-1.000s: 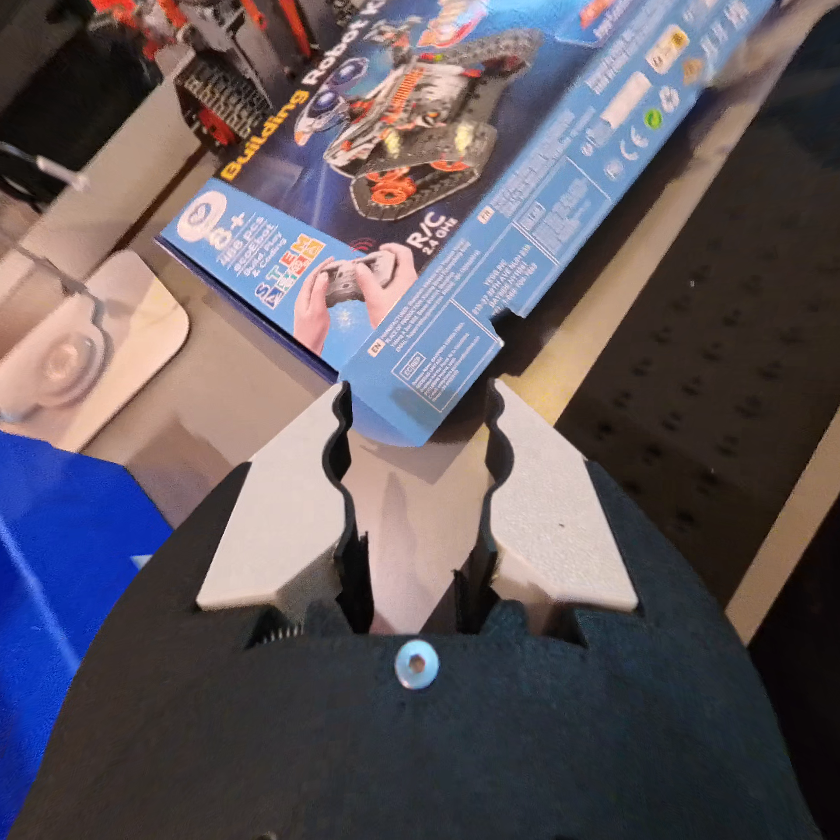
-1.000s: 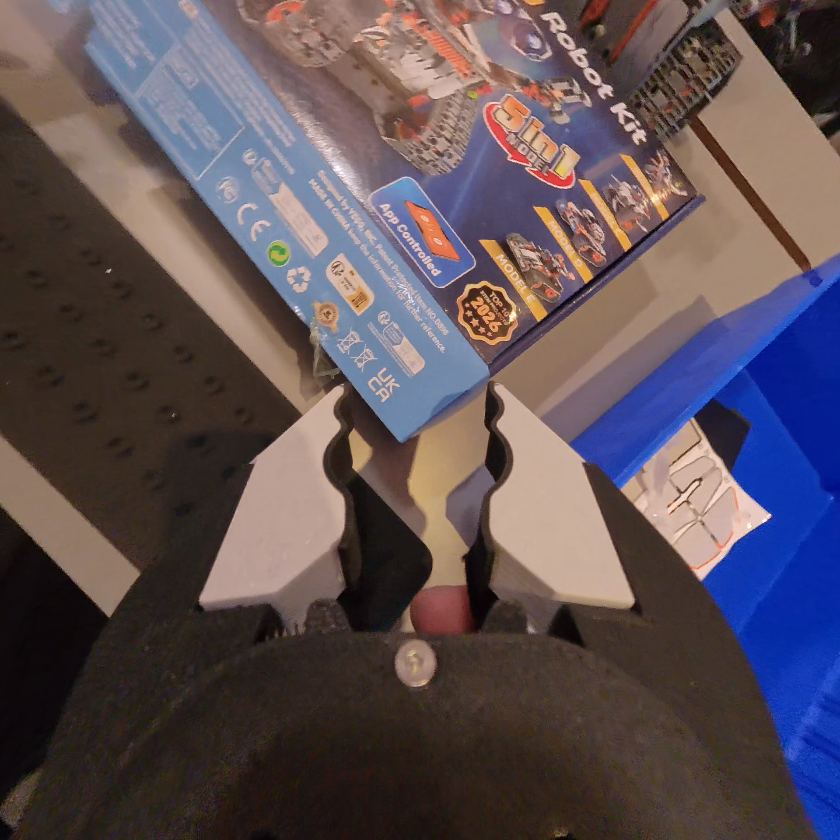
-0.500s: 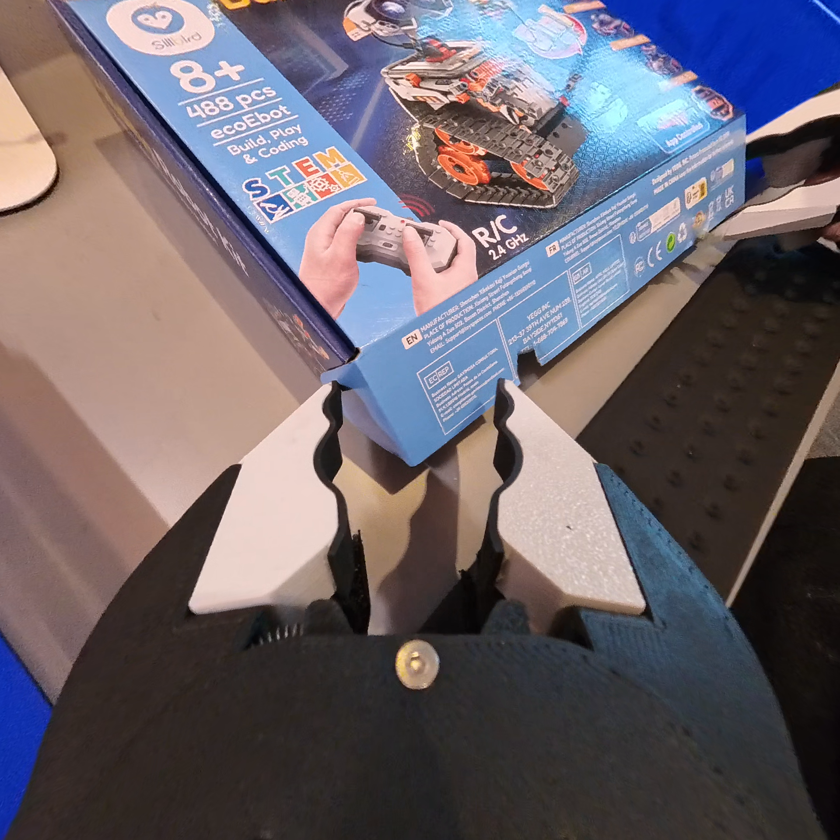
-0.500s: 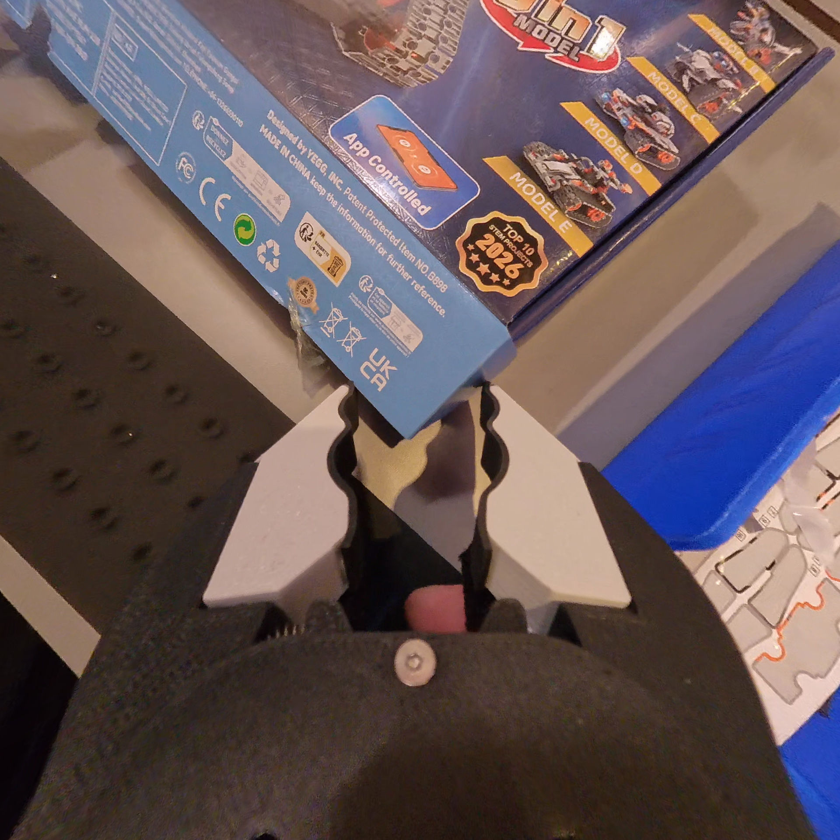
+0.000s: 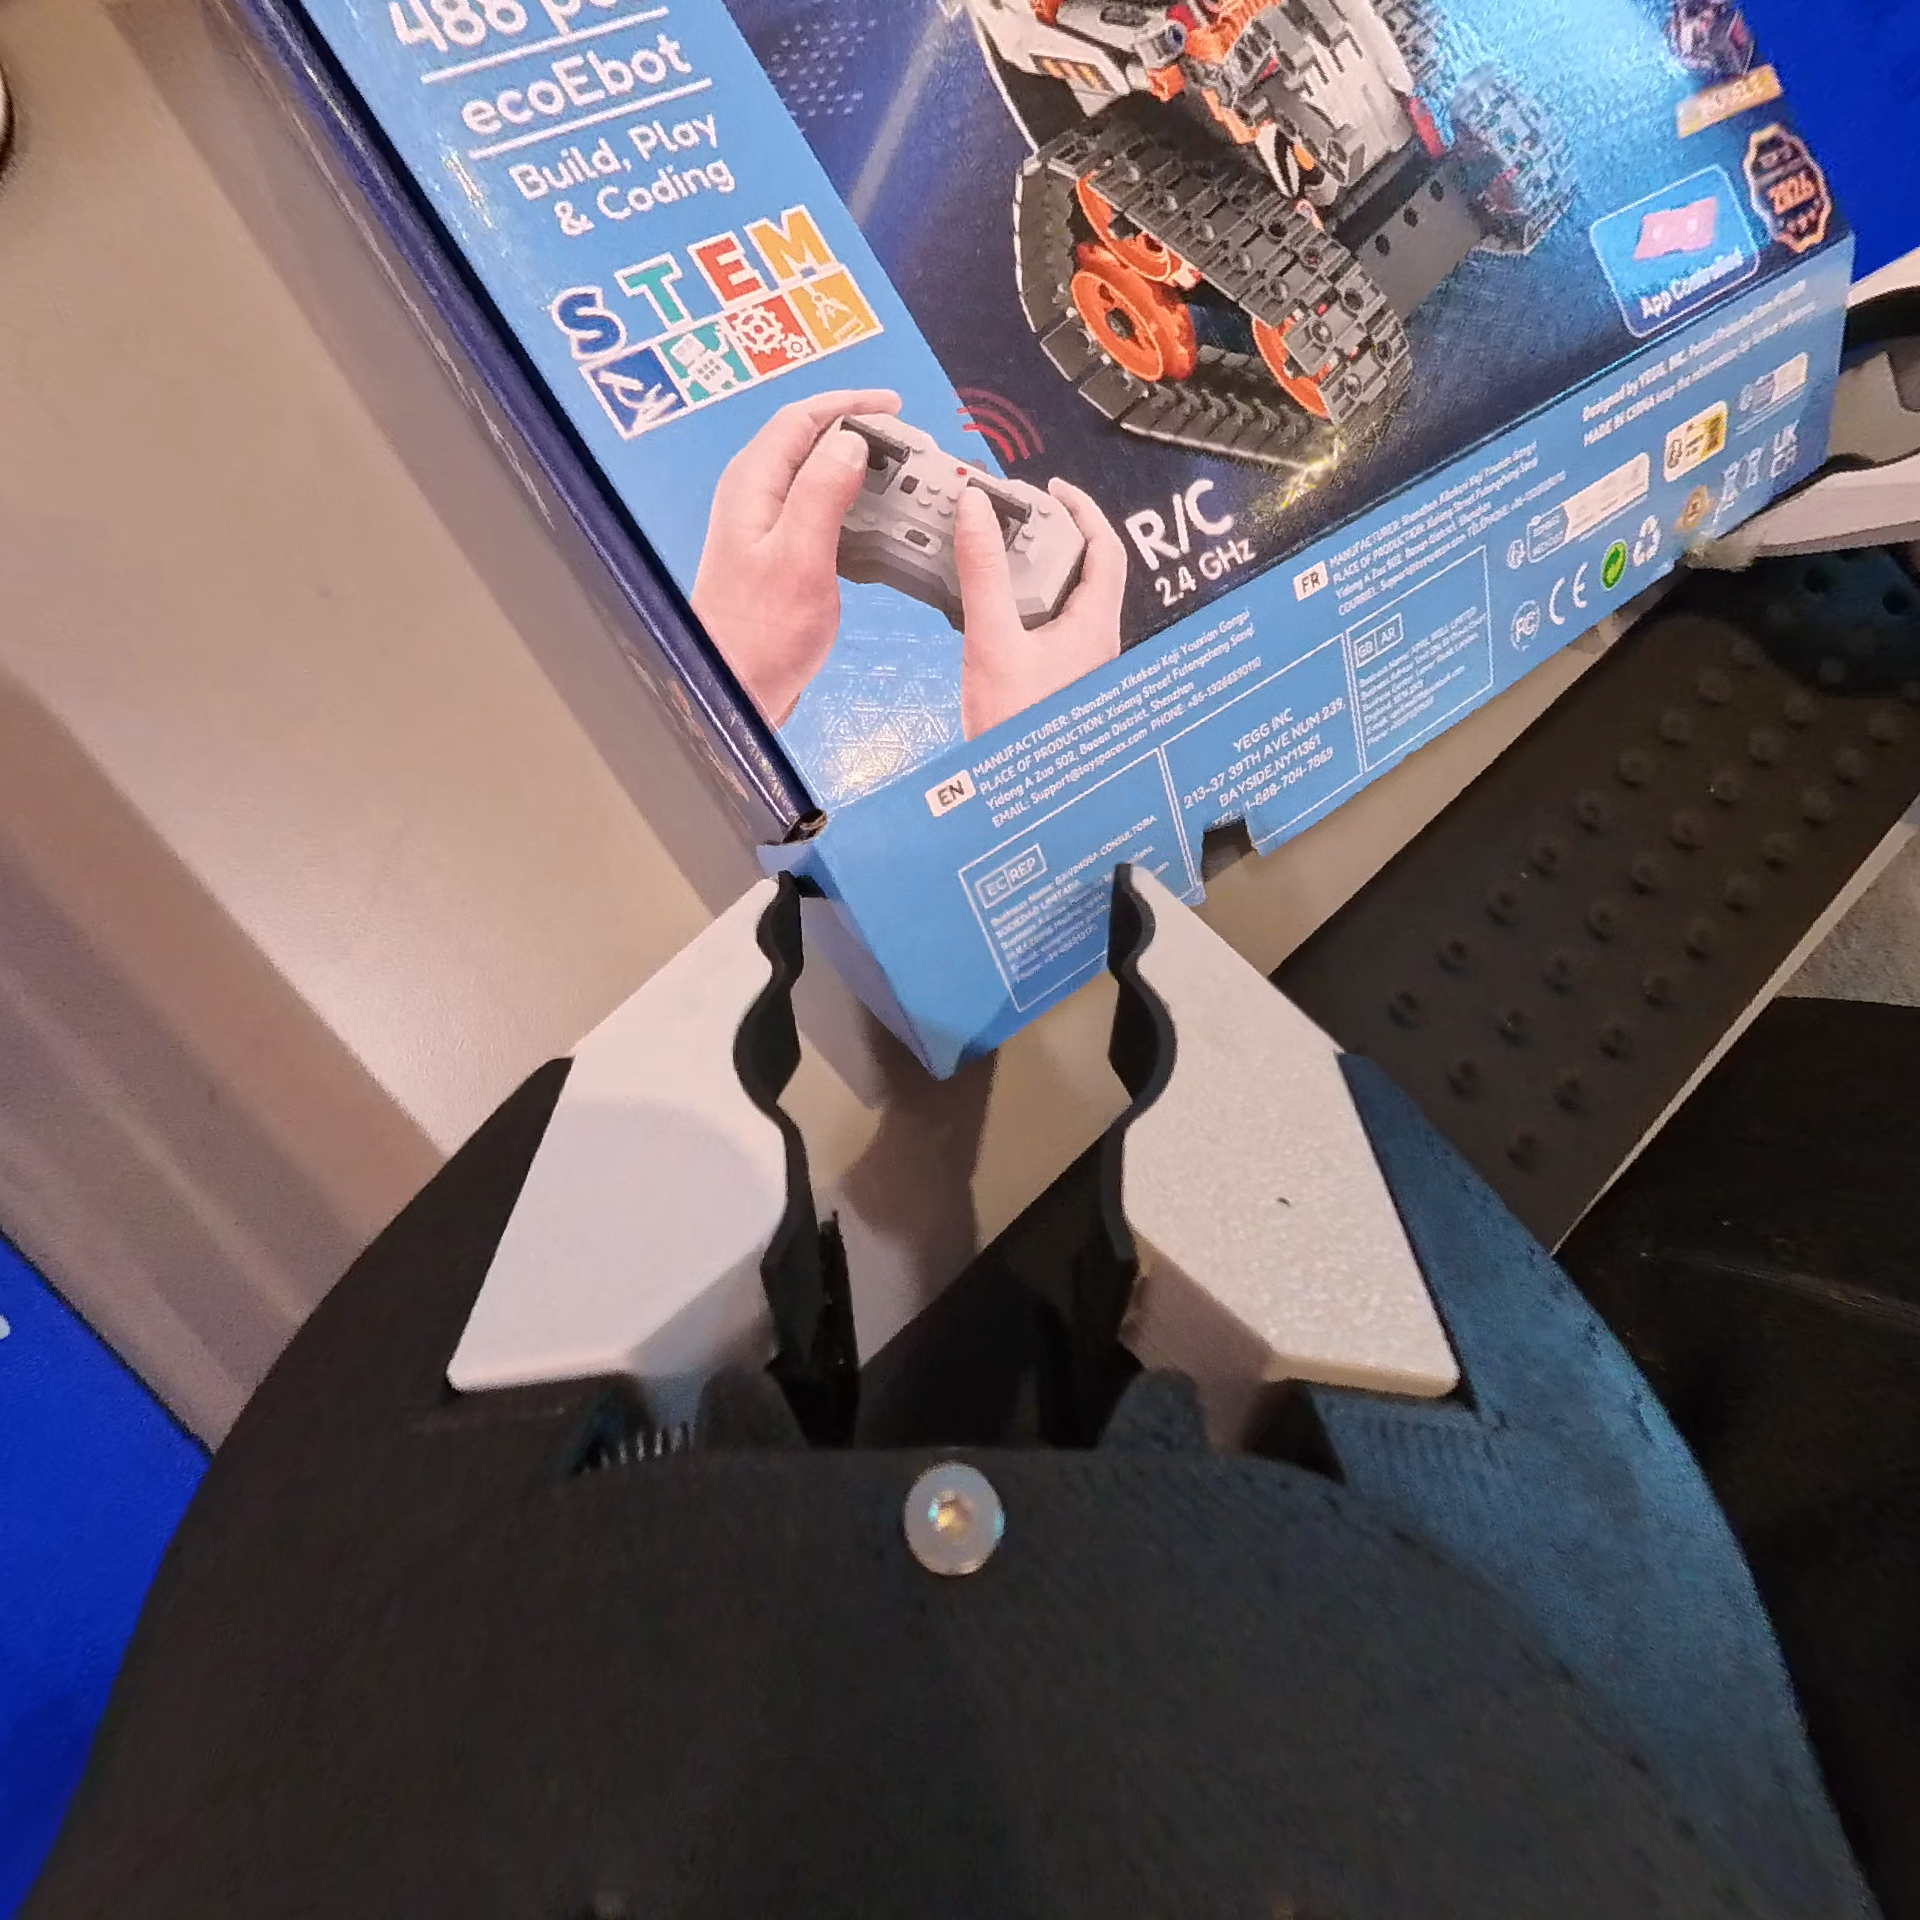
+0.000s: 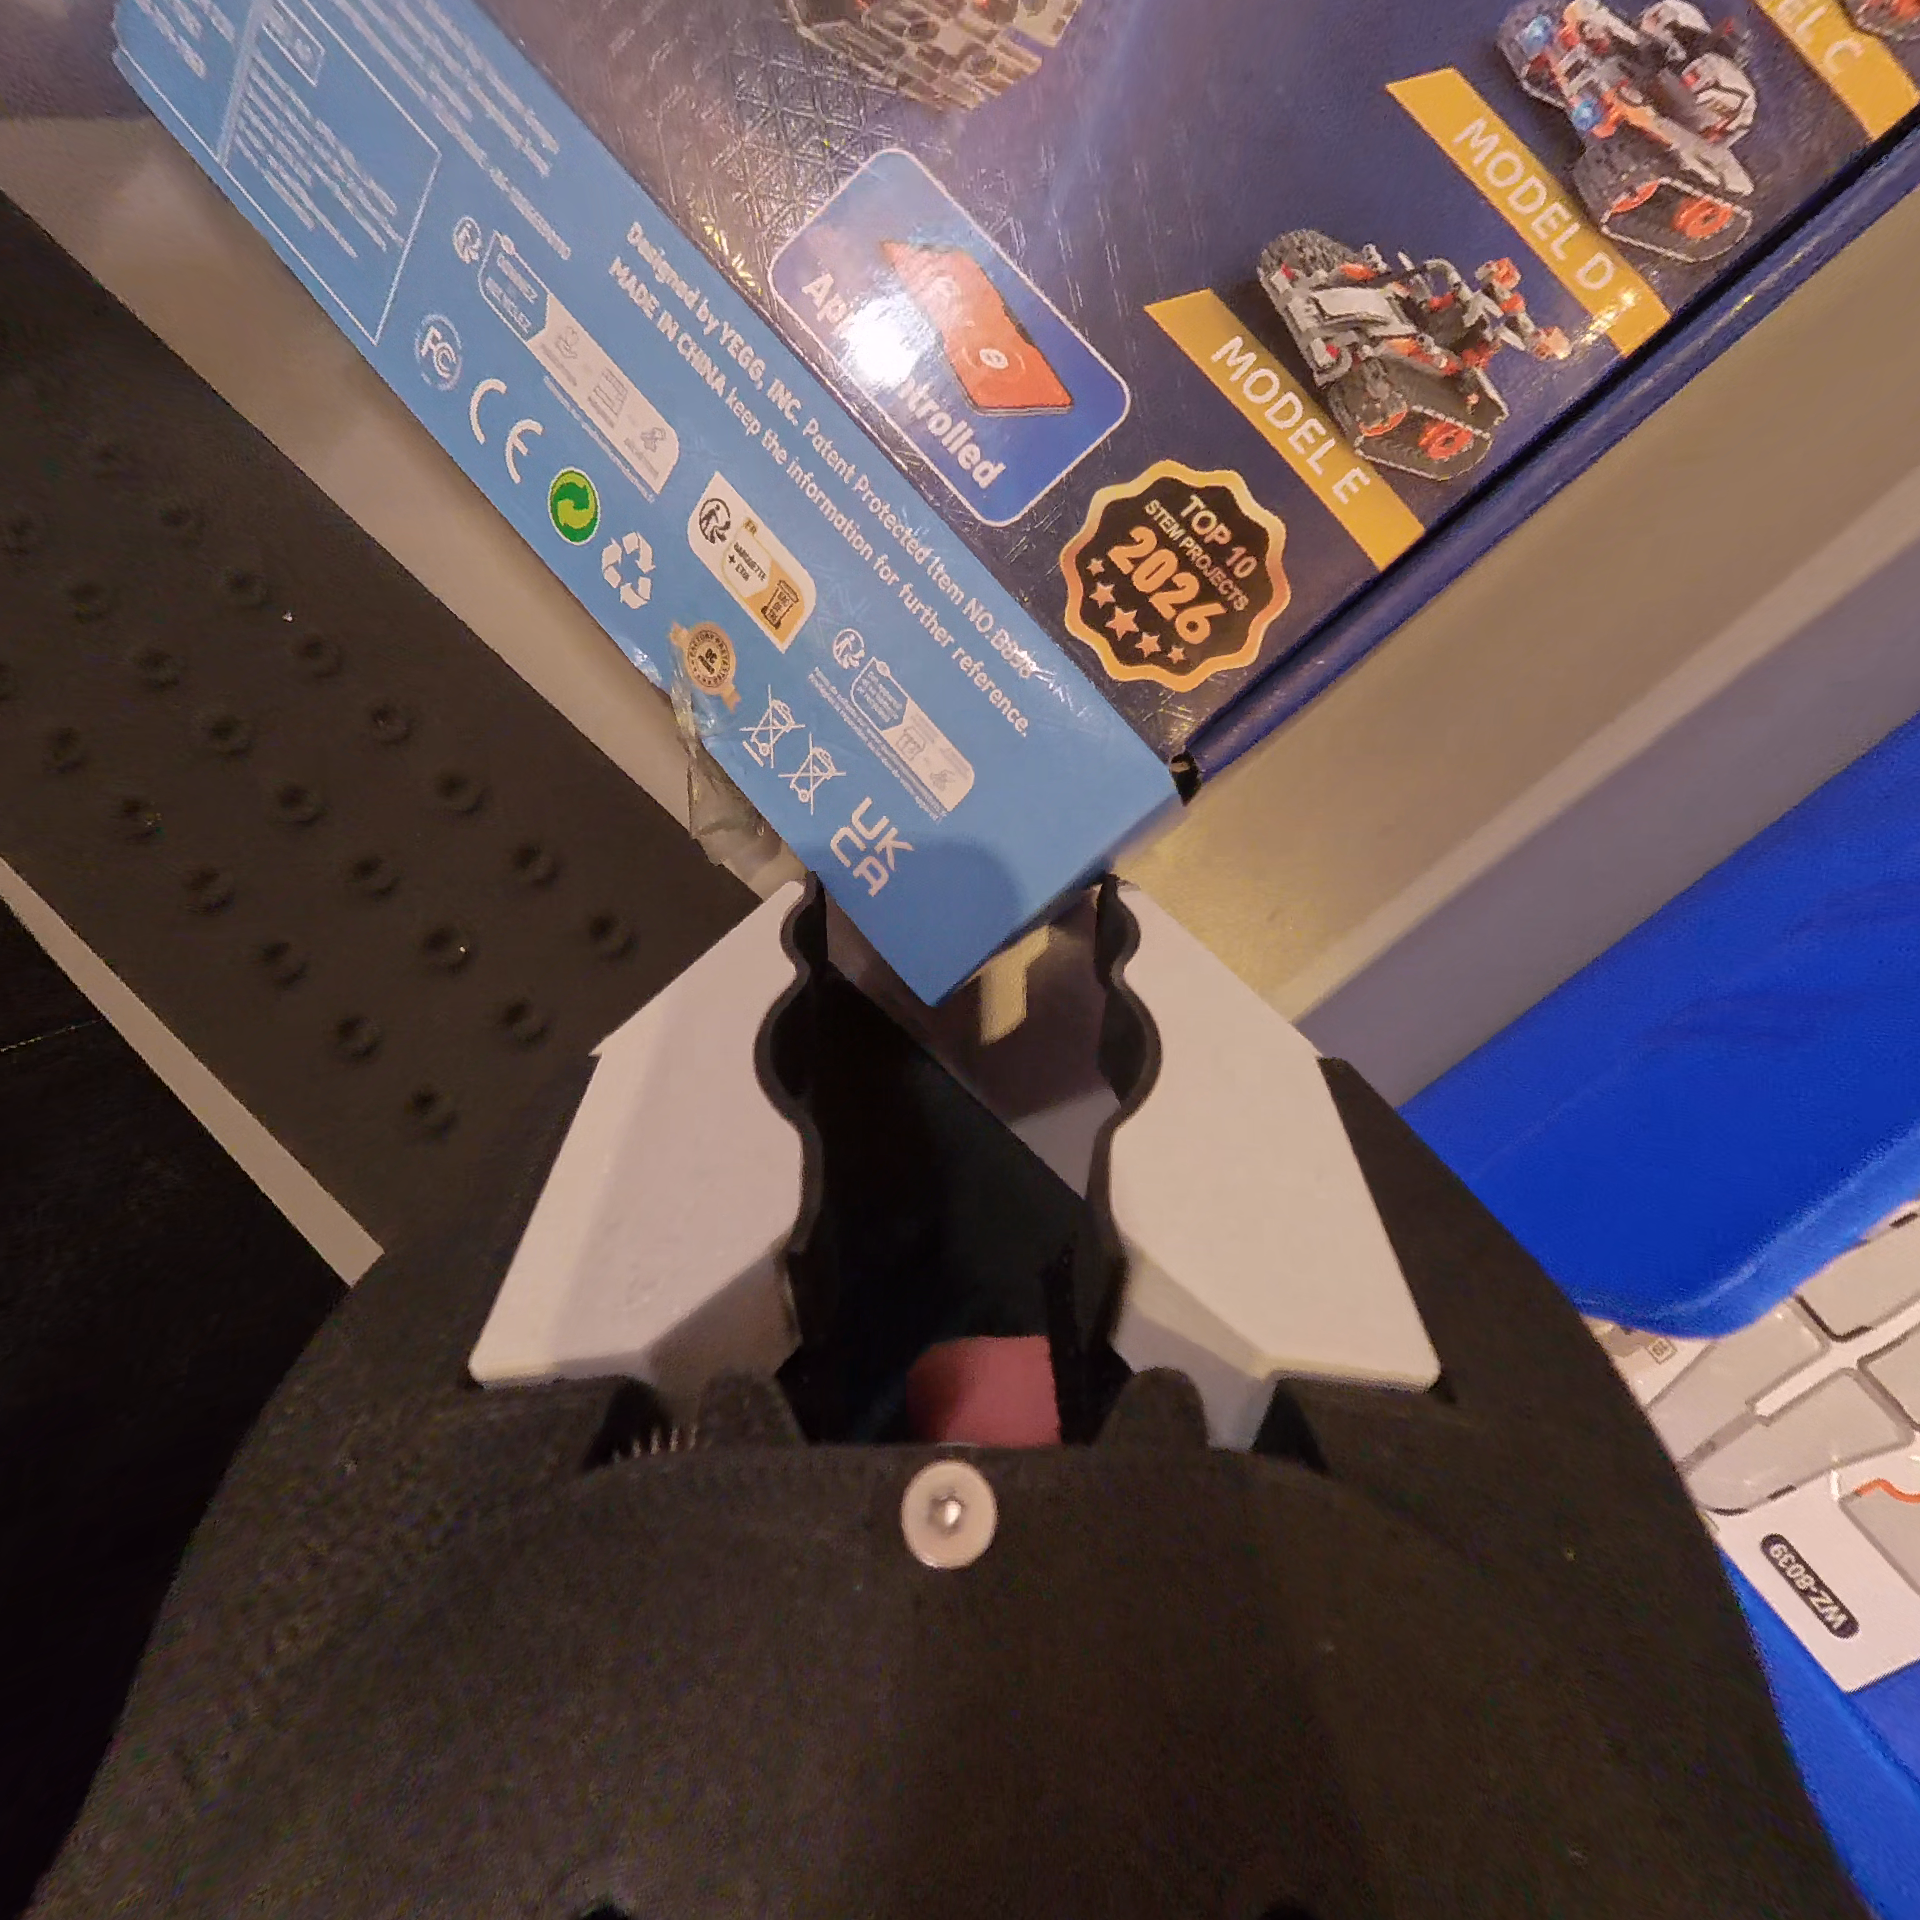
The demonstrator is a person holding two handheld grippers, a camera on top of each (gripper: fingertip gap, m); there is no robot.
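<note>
A blue toy-kit box (image 5: 1195, 436) with a tracked robot pictured on its lid lies on a beige table. Its light blue front side faces me. My left gripper (image 5: 948, 883) is open, and the box's lower left front corner reaches in between its fingers. My right gripper (image 6: 956, 894) is open, with the box's (image 6: 935, 520) lower right front corner between its fingers. I cannot tell if the pads touch the card. A grey finger (image 5: 1870, 509) of the right gripper shows at the far edge of the left wrist view.
A black dotted mat (image 5: 1621, 883) lies along the table's near edge and also shows in the right wrist view (image 6: 260, 727). A blue bin (image 6: 1662, 1039) holding a grey printed sheet (image 6: 1766, 1403) stands right of the box. The beige table (image 5: 312, 727) spreads left of the box.
Both grippers have moved in toward the box, and its front corners now sit deeper between the fingers. The left wrist view has swung round to face the box front. The right fingers have narrowed slightly.
</note>
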